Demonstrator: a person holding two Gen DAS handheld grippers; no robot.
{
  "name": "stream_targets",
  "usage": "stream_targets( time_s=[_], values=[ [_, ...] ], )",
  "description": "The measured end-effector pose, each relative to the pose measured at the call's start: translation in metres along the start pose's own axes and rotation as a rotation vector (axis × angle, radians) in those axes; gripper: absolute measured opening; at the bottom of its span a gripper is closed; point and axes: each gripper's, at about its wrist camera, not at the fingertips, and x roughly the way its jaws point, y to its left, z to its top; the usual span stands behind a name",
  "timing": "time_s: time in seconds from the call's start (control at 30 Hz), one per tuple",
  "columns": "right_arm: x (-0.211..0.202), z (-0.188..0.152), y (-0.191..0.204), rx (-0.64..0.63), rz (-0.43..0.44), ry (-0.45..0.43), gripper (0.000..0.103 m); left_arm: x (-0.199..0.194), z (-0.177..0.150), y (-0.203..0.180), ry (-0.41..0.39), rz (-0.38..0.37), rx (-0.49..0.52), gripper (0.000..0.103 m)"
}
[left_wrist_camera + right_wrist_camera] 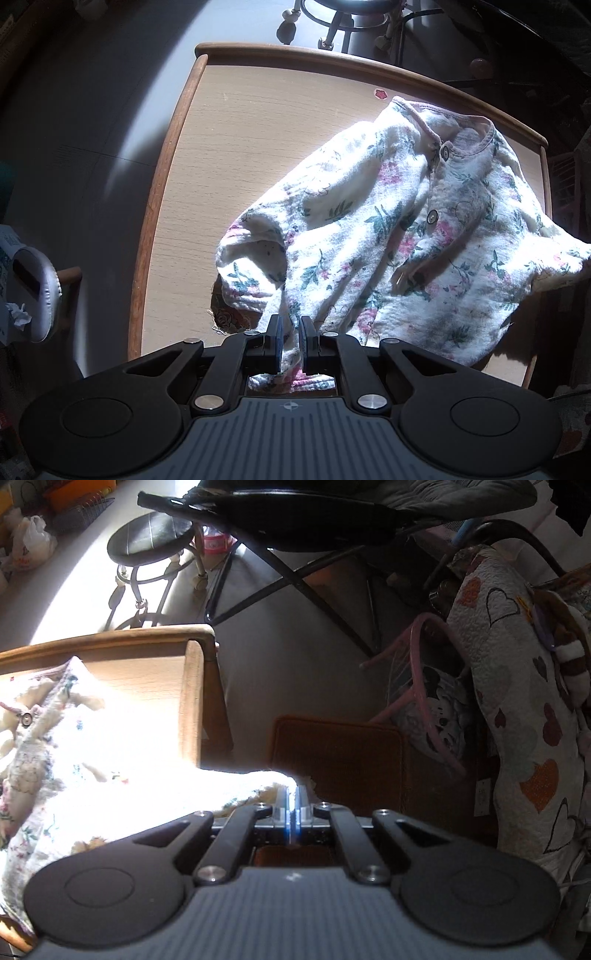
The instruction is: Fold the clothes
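Note:
A white floral baby shirt [388, 229] with buttons and a pink-trimmed neckline lies spread on the wooden table [240, 147], neckline at the far side. My left gripper [291, 325] is shut on the shirt's near hem, with cloth bunched between the fingers. In the right wrist view the shirt [110, 760] is overexposed by sunlight. My right gripper [294, 794] is shut on a thin edge of the shirt, a sleeve or corner pulled out past the table's right edge [192, 701].
A round stool [151, 535] and a folding frame [295, 576] stand beyond the table. A brown cushioned seat [340, 753], a pink hoop [432, 686] and a heart-print quilt [517, 701] crowd the right side. A small pink sticker [380, 93] is on the table.

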Motion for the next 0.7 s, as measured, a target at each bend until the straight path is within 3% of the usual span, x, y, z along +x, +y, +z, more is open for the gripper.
stream_targets(
  time_s=[0.13,0.3,0.47,0.6,0.7],
  values=[
    [0.022,0.002,0.003,0.010,0.002,0.046,0.003,0.004,0.002,0.012,-0.003,0.014,-0.038,0.013],
    [0.034,-0.005,0.014,-0.009,-0.009,0.048,0.004,0.008,0.003,0.020,0.002,0.019,-0.062,0.014],
    [0.035,-0.012,0.010,0.061,-0.021,0.039,0.007,0.009,0.002,0.023,0.007,0.019,-0.064,0.014],
    [0.027,-0.019,0.001,0.085,-0.090,0.021,0.021,0.011,0.003,0.027,0.001,0.018,-0.064,0.014],
    [0.017,-0.025,-0.006,0.099,-0.143,0.004,0.032,0.012,0.008,0.042,-0.002,-0.018,-0.137,0.014]
  ],
)
